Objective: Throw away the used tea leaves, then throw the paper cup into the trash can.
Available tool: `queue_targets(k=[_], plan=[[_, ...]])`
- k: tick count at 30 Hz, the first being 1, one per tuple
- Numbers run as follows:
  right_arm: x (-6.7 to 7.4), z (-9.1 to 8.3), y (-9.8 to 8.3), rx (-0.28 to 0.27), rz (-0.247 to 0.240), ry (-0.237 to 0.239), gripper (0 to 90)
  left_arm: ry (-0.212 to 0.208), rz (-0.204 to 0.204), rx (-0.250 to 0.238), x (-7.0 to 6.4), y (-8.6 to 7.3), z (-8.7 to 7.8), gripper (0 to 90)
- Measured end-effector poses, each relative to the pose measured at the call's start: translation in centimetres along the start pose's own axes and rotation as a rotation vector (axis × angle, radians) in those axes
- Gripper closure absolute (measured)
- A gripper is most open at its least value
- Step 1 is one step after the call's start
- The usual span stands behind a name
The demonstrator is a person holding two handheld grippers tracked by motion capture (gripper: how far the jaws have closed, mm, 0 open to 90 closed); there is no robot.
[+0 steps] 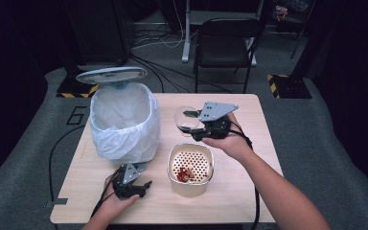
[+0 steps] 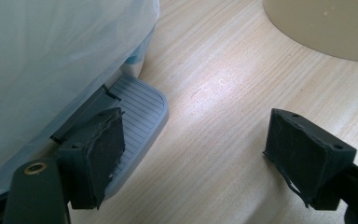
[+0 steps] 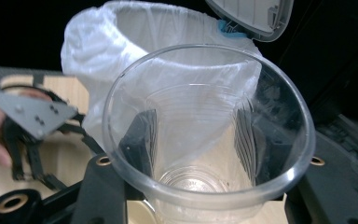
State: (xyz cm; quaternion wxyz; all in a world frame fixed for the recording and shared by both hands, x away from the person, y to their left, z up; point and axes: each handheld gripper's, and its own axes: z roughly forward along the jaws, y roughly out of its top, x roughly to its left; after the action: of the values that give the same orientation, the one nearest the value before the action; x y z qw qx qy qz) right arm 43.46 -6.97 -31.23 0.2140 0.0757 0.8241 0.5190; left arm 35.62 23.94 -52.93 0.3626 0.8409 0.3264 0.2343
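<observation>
My right gripper is shut on a clear plastic cup, held tipped on its side above the table between the bin and a cream container. In the right gripper view the cup opens toward the camera, and both jaws of that gripper press on its wall. The cup looks empty. The cream container has a perforated insert with red scraps on it. My left gripper is open and low on the table; in its own view the gripper has one pad over the bin's grey ribbed pedal.
A pedal bin lined with a white bag stands on the table's left half, its grey lid raised. The cream container's wall is close ahead of the left gripper. A black folding chair stands beyond the table's far edge.
</observation>
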Motion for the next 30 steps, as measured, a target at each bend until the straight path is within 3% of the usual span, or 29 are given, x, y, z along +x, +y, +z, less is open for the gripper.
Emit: queue_targets(k=[6,10,11,17,23,24,30], plan=[[-1.3,0.5,1.2,0.014,0.133,0.012,48.7,0.002,0.001,0.001,0.0,0.0,0.0,19.4],[-1.8,0.8,1.5,0.015,0.156,0.002,48.7,0.002,0.0,0.001,0.0,0.0,0.0,19.4],[-2.0,0.9,1.9,-0.003,0.186,0.001,48.7,-0.002,0.001,0.003,0.0,0.0,0.0,19.4],[-2.4,1.3,2.9,-0.026,0.204,0.0,48.5,-0.007,-0.009,-0.001,0.0,0.0,0.0,19.3],[-2.3,1.7,4.7,-0.027,0.183,0.006,48.5,-0.006,-0.012,-0.012,0.0,0.0,0.1,19.4],[-2.3,1.8,5.1,-0.03,0.174,0.011,48.4,-0.001,0.016,-0.008,0.1,0.1,0.0,19.4],[-2.2,2.9,7.2,-0.037,0.176,0.029,48.4,-0.002,0.015,-0.006,0.1,0.1,0.0,19.4]])
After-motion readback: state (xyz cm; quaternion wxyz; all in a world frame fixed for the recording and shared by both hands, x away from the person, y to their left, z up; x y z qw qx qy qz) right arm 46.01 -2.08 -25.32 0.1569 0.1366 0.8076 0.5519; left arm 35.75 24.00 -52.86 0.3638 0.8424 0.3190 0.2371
